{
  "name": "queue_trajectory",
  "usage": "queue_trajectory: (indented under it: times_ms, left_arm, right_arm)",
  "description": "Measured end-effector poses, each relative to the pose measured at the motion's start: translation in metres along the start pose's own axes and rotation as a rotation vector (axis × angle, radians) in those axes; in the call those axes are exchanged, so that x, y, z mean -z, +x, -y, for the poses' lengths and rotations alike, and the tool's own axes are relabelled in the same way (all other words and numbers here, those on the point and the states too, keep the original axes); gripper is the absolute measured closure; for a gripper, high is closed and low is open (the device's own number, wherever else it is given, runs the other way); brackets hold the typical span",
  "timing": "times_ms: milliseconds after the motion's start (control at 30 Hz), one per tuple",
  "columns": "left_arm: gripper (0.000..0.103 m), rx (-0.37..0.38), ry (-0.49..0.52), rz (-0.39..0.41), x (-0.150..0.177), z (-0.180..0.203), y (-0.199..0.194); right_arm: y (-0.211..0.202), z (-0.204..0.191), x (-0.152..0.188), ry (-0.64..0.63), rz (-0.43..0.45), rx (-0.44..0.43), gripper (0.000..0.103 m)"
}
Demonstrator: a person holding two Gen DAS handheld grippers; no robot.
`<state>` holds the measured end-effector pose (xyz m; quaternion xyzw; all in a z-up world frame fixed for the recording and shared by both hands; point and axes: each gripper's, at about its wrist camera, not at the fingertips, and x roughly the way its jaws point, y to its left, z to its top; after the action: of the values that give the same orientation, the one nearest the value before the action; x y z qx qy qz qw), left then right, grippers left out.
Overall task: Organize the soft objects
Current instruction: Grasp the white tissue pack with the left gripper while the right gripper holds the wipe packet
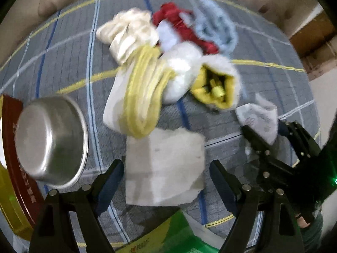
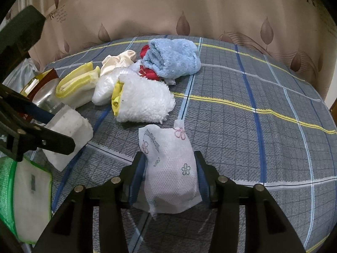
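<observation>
My left gripper [image 1: 166,168] points down and stands open, its fingers on either side of a grey-white folded block [image 1: 164,143] on the bed. My right gripper [image 2: 170,164] is shut on a white pouch printed with flowers [image 2: 168,147], which fills the gap between the blue pads. Behind lies a pile: a fluffy white mitt with yellow lining [image 2: 145,103], a yellow-and-white folded cloth [image 1: 137,105], a cream cloth [image 1: 130,33], a red cloth [image 1: 179,25] and a light blue towel [image 2: 172,57].
A steel bowl [image 1: 50,141] sits upside down at the left, on a red and yellow box [image 1: 12,168]. A green mesh bag [image 2: 27,200] lies near the front left. The grey checked bedspread [image 2: 252,126] stretches to the right. A curtain [image 2: 189,10] hangs behind.
</observation>
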<state>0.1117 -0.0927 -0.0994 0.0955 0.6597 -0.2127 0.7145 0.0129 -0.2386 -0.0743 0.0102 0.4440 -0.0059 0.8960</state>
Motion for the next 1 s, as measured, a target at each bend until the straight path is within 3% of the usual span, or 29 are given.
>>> queue_trajectory:
  times_ms: [133, 233, 333, 567, 800, 1000]
  left_arm:
    - [0.017, 0.011, -0.037, -0.055, 0.0, -0.003, 0.011]
    - [0.018, -0.001, -0.031, -0.032, 0.001, -0.003, 0.009]
    - [0.034, 0.004, -0.026, -0.006, 0.0, -0.001, 0.002]
    - [0.034, 0.032, -0.02, 0.072, 0.003, 0.0, -0.021]
    - [0.034, 0.107, -0.001, 0.07, 0.016, -0.002, -0.043]
    - [0.034, 0.123, 0.023, 0.107, 0.032, 0.0, -0.069]
  right_arm:
    - [0.0, 0.001, 0.0, -0.002, -0.001, -0.004, 0.055]
    - [0.001, -0.001, 0.0, -0.005, -0.002, -0.003, 0.054]
    - [0.001, -0.001, 0.0, -0.005, -0.002, -0.004, 0.054]
    - [0.001, 0.0, 0.0, -0.005, -0.001, -0.005, 0.054]
    - [0.001, 0.0, 0.0, -0.005, -0.001, -0.005, 0.054]
    - [0.001, 0.0, 0.0, -0.006, -0.001, -0.005, 0.054]
